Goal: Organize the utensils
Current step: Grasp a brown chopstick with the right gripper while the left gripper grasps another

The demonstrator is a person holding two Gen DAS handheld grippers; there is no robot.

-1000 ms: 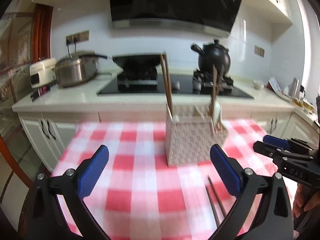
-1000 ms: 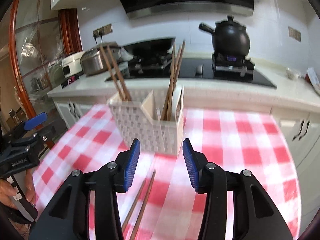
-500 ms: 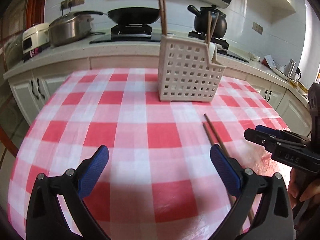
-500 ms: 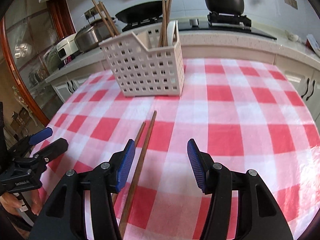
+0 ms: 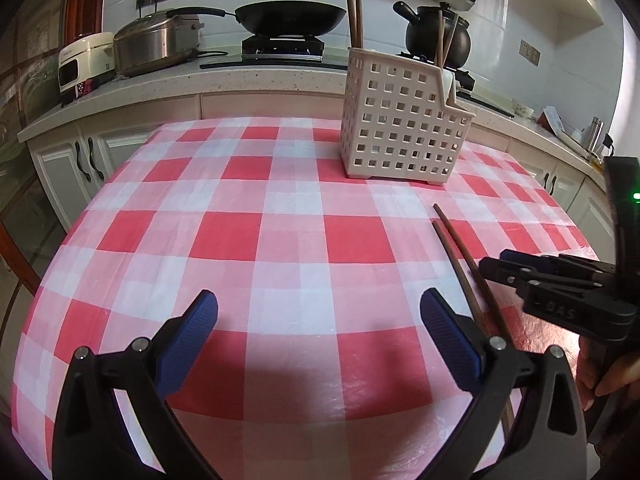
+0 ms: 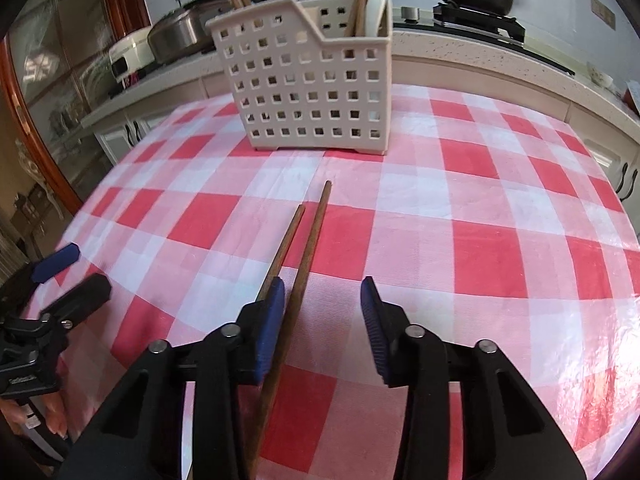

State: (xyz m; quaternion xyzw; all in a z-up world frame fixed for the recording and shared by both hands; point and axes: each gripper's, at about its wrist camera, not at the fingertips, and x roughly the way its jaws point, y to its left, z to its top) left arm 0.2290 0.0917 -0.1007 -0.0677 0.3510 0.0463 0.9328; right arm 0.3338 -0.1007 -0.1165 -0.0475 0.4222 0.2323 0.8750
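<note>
Two brown wooden chopsticks lie side by side on the red-and-white checked tablecloth; they also show in the left wrist view. A white perforated utensil basket stands behind them with several chopsticks upright in it, also seen in the left wrist view. My right gripper is open, low over the cloth, with one chopstick running between its fingers and the other under its left finger. My left gripper is open and empty, left of the chopsticks. The right gripper shows at the right in the left wrist view.
Behind the table runs a kitchen counter with a steel pot, a black wok, a black kettle and a white appliance. The left gripper shows at the left edge in the right wrist view.
Both grippers have come down and back toward the table's near side. The right gripper now straddles the lying chopsticks, and the basket looks farther away in the left wrist view.
</note>
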